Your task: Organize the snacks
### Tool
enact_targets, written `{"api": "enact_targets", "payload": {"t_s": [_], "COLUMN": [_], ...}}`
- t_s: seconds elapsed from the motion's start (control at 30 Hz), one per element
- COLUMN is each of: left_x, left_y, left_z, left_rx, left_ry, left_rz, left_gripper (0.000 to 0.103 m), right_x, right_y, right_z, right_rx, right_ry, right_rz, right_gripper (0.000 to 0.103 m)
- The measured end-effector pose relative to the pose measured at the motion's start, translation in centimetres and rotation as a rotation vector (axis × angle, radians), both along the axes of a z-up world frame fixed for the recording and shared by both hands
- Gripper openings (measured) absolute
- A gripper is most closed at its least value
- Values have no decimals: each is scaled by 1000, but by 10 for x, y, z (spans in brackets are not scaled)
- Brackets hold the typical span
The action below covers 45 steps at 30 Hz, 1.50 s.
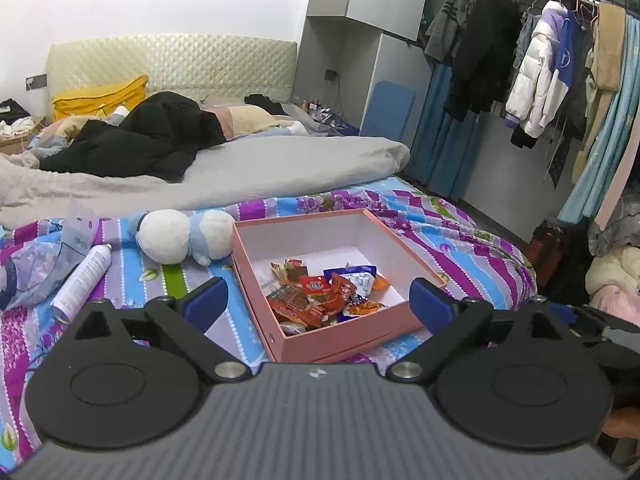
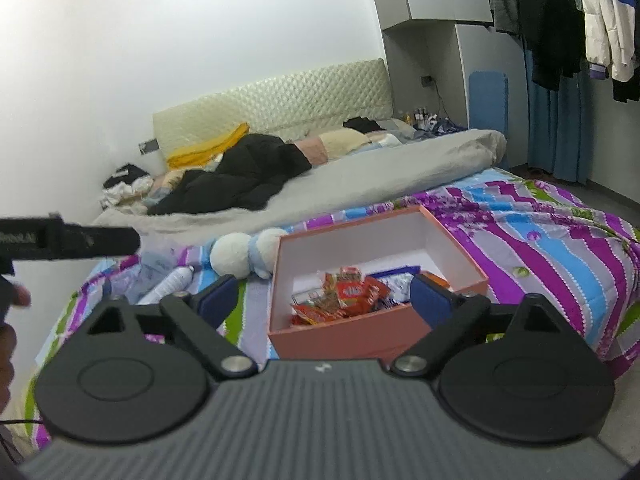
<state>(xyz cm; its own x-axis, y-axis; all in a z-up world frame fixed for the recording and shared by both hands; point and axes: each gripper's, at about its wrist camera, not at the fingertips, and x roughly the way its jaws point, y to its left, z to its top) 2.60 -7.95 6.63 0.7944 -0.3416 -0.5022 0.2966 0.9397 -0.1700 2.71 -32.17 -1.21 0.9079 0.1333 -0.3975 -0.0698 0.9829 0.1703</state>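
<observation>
A pink open box [image 1: 348, 340] sits on the striped bedspread and holds several snack packets [image 1: 320, 298], mostly red and blue. My left gripper [image 1: 320, 302] is open and empty, held back from the box's near side with its fingers spread wide. In the right wrist view the same box [image 2: 344, 338] with the snack packets [image 2: 348, 294] lies just ahead. My right gripper [image 2: 324, 298] is open and empty, close to the box's near wall.
A white and blue plush toy [image 1: 180, 236] lies left of the box, with a white spray can [image 1: 82, 282] and a crumpled plastic bag [image 1: 36, 264] further left. A grey duvet [image 1: 260, 168] and black coat [image 1: 140, 136] lie behind. Clothes [image 1: 536, 68] hang at right.
</observation>
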Motion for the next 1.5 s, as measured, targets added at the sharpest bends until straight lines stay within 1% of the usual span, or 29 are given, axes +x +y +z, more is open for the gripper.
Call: {"api": "enact_targets", "payload": {"t_s": [0.1,0.23,0.3,0.6,0.9,1.5], "left_x": [-1,-1,-1,3,3,0], "left_y": [-1,-1,-1,1,4,3], "left_z": [-3,-4,-4,-12,-14,-15], "left_rx": [2,3,3,5,-8,-12], "left_ry": [12,17,19,41,37,30], "left_rz": [8,16,22,26,37,26], "left_gripper": [99,99,99,99,99,100], "right_x": [-3,-5,-5,-6,-9,-9], "right_y": [-4,-5,-3,-2,-1,0], "right_z": [-5,-11,-13,-13,-8,-7], "right_rx": [4,24,10,9,18,22], "right_ry": [14,26,27,13,-6,-5], "right_rz": [-20,-17,-24,-36,-41,-41], "right_gripper": [94,95,103,103,103,103]}}
